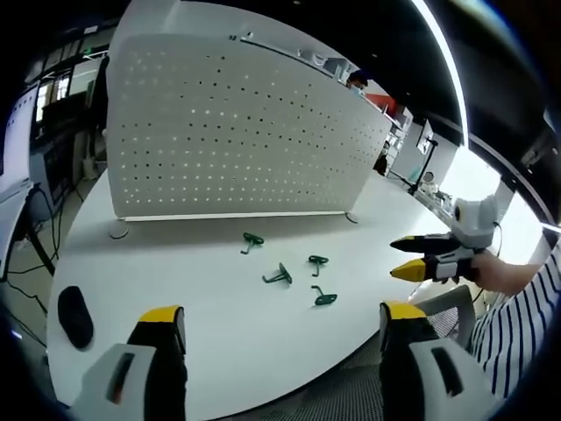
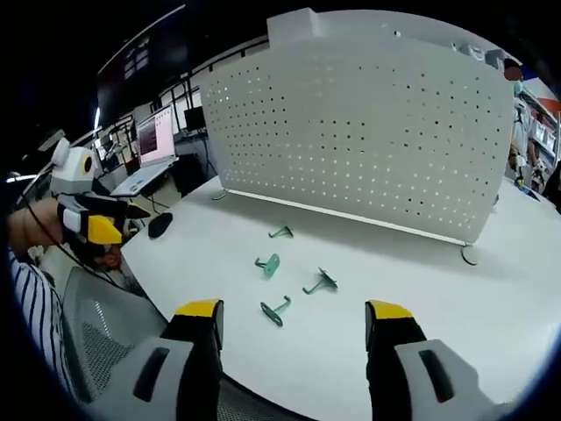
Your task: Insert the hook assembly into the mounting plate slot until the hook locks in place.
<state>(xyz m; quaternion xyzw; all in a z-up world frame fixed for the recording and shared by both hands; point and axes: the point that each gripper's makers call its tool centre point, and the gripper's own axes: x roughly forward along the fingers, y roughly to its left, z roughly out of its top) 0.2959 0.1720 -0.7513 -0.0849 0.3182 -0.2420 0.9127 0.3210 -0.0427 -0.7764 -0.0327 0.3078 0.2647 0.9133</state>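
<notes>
A white perforated mounting plate (image 1: 237,132) stands upright across the far side of the white table (image 1: 210,342). Several green hooks lie loose in front of it, among them one nearest the plate (image 1: 252,241) and one closest to me (image 1: 324,298). My left gripper (image 1: 282,320) hovers open over the table's near edge, short of the hooks. From the right, my right gripper (image 1: 405,257) reaches in, open and holding nothing. In the right gripper view the plate (image 2: 368,132) faces me, the hooks (image 2: 268,265) lie ahead of the open right gripper (image 2: 294,310), and the left gripper (image 2: 118,221) hangs at the left.
A black mouse (image 1: 74,316) lies on the table's left end (image 2: 159,224). A grey mesh chair (image 2: 96,342) sits at the near edge beside a striped sleeve (image 1: 517,316). A laptop (image 2: 153,140) and desks stand behind the table.
</notes>
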